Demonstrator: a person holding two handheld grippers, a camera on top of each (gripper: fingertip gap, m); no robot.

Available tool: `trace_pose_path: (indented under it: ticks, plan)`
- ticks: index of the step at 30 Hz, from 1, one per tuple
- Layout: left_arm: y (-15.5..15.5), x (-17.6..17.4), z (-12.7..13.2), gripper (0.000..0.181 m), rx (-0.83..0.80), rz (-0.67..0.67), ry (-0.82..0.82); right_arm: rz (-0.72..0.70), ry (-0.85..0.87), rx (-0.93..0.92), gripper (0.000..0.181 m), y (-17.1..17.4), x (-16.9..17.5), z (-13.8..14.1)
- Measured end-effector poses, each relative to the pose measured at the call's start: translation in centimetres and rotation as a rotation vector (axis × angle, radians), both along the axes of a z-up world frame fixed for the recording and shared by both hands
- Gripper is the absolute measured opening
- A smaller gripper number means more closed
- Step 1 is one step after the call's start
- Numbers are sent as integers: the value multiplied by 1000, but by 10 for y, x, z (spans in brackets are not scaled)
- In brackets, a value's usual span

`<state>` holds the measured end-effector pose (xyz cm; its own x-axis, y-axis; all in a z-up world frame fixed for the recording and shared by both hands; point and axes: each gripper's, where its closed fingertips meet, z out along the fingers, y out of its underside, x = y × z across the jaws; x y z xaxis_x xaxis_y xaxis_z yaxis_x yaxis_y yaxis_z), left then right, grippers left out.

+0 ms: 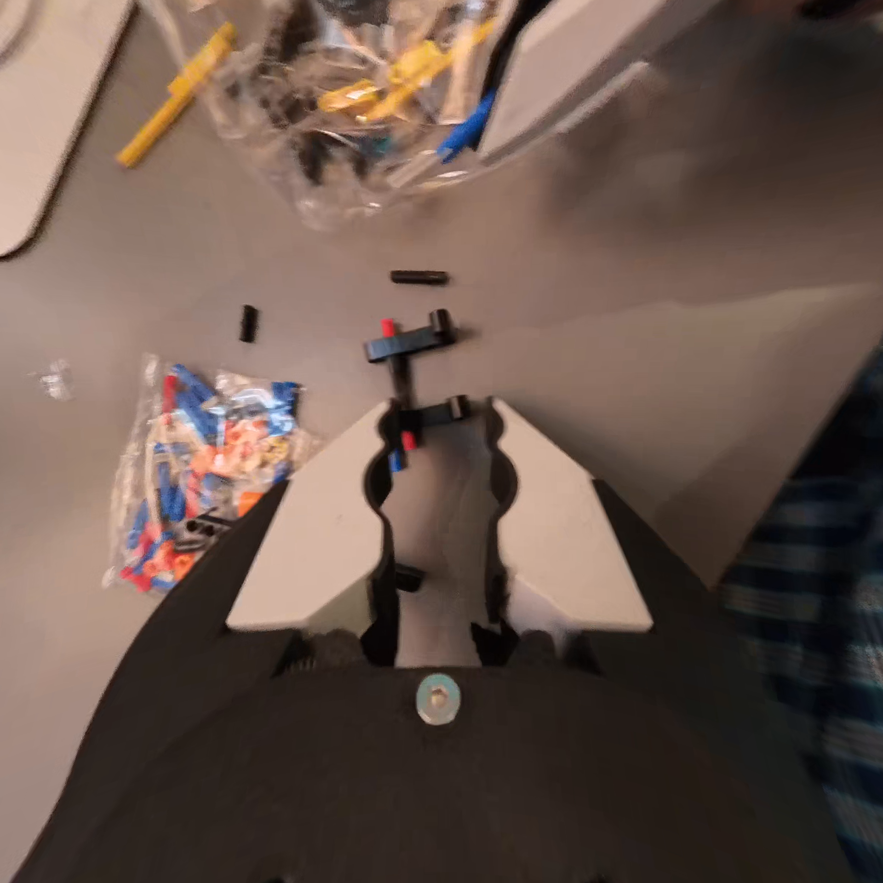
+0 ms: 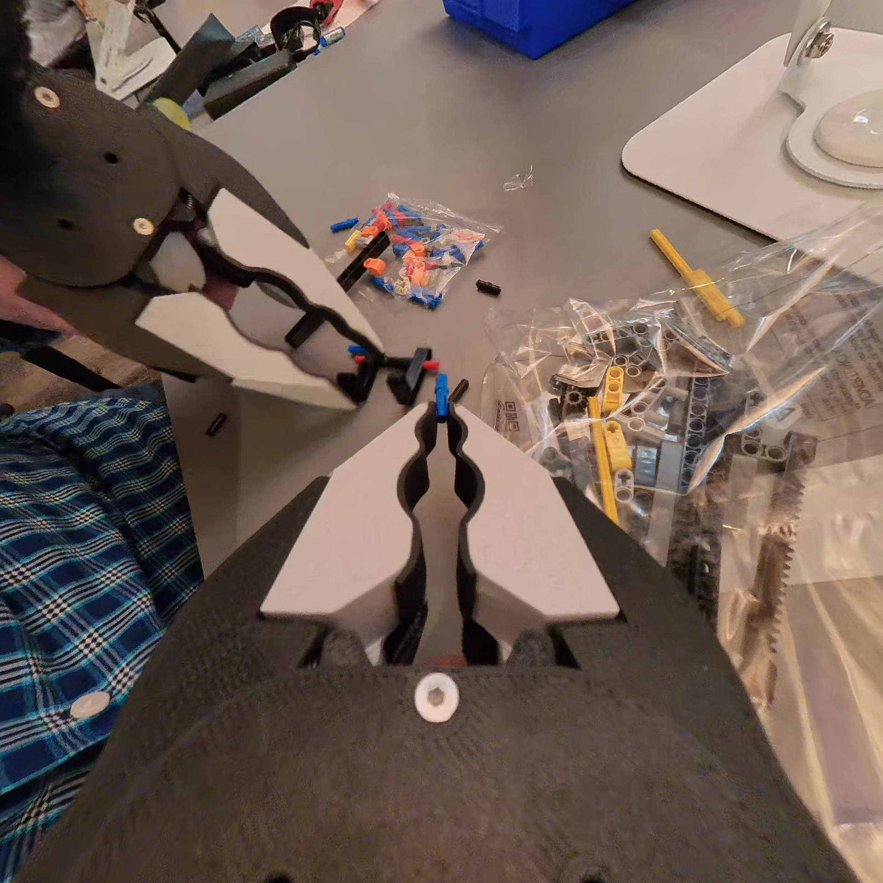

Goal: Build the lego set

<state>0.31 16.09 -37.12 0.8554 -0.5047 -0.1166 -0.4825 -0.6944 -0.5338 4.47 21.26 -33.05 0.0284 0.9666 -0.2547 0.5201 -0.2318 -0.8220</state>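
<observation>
Right gripper pinches blue pin; parts bag crowds beside.

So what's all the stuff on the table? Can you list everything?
Table: one, grey, under everything.
Black assembly: one, black with red and blue pins, at the left gripper's tips.
Blue pin: one, blue, in the right gripper's tips.
Small bag: one, clear, blue, red and orange bits, middle.
Big bag: one, clear, grey, black and yellow parts, right.
Yellow axle: one, loose, beside the big bag.
Loose black pins: several, black, scattered.
Blue box: one, far edge.
White pad: one, far right.
Left gripper: black and white.
Right gripper: black and white.
Plaid sleeve: blue, left.
</observation>
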Motion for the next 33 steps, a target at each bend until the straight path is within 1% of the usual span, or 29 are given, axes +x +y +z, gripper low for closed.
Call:
trace_pose_path:
  ticks: [1,4,5,7,9,10,11,12,14,16,17,19,23,25,26,28,29,30,32,33]
  plan:
    - [-6,6,1,52,-23,-30,-26,3,0,-2,1,0,1,0]
    - [-9,11,13,63,-20,-51,-97,1,5,-5,1,0,3,0]
    - [-7,11,19,63,-15,-47,-124,-1,8,-7,1,1,4,1]
    - [1,7,36,51,15,-34,-178,-3,13,-12,1,1,5,2]
    - [12,-4,42,37,18,-9,-180,1,15,-12,1,1,6,3]
    - [14,-7,37,30,-12,-20,-149,3,16,-10,1,1,6,3]
    - [17,-9,34,27,-38,-25,-120,3,17,-9,1,1,6,3]
    - [21,-9,31,22,-57,-25,-115,2,18,-10,0,1,6,3]
    - [18,-9,14,22,-170,-35,-93,1,20,-12,1,1,5,4]
    - [17,-15,-1,22,-222,-53,-4,4,18,-13,1,0,6,3]
    - [15,-13,-5,21,-251,-61,-8,7,16,-14,1,-1,6,2]
    - [21,-14,-5,13,-232,-57,13,17,10,-16,1,-2,5,-1]
    - [23,-10,-6,4,-218,-107,40,35,6,-22,1,-3,3,-3]
    - [22,-9,-5,4,-203,-134,59,45,4,-21,1,-4,3,-2]
    - [22,-8,-5,4,-182,-158,74,56,1,-21,1,-4,3,-2]
    - [20,-3,-3,4,-118,-248,114,80,-10,-27,1,-7,3,-2]
    - [19,-2,-1,4,-97,-257,122,101,-14,-32,1,-9,4,-3]
    - [18,3,2,4,-56,-299,110,125,-11,-33,1,-12,4,-2]
    - [18,4,6,4,7,-308,138,176,-23,-31,1,-19,3,-3]
    - [16,6,8,3,35,-338,151,204,-33,-23,1,-23,3,-5]
